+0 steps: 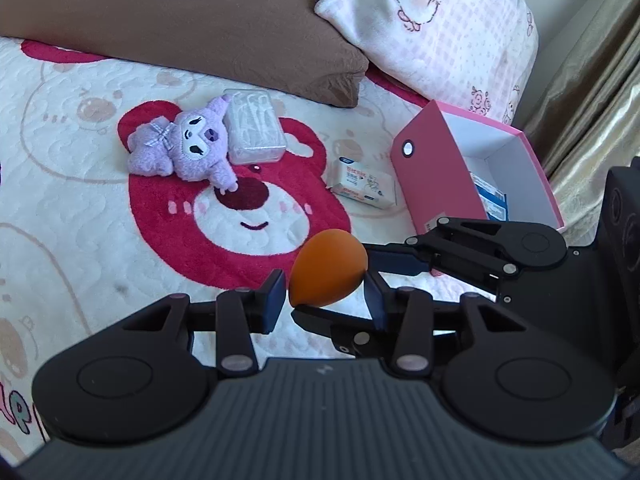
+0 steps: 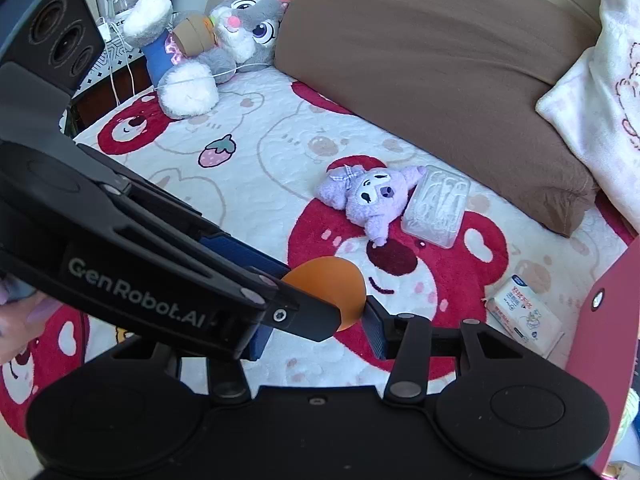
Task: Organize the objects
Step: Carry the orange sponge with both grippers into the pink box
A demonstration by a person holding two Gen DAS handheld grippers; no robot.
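An orange egg-shaped sponge point(image 1: 326, 270) hangs above the bear-print blanket point(image 1: 80, 200), gripped by both grippers at once. My left gripper point(image 1: 326, 300) presses its blue pads on the sponge's left and right sides. My right gripper point(image 1: 336, 288) reaches in from the right and clamps the same sponge crosswise. In the right wrist view the sponge point(image 2: 332, 284) sits against my right gripper's point(image 2: 320, 332) right pad, while the left gripper point(image 2: 312, 300) crosses in from the left and hides the other pad. A pink open box point(image 1: 432, 168) lies to the right.
A purple plush point(image 1: 184, 144), a clear plastic case point(image 1: 254, 128) and a tissue pack point(image 1: 364, 184) lie on the blanket. A brown pillow point(image 1: 180, 20) and a pink-print pillow point(image 1: 440, 28) line the back. A grey rabbit plush point(image 2: 240, 28) sits far left; curtains point(image 1: 592, 100) hang right.
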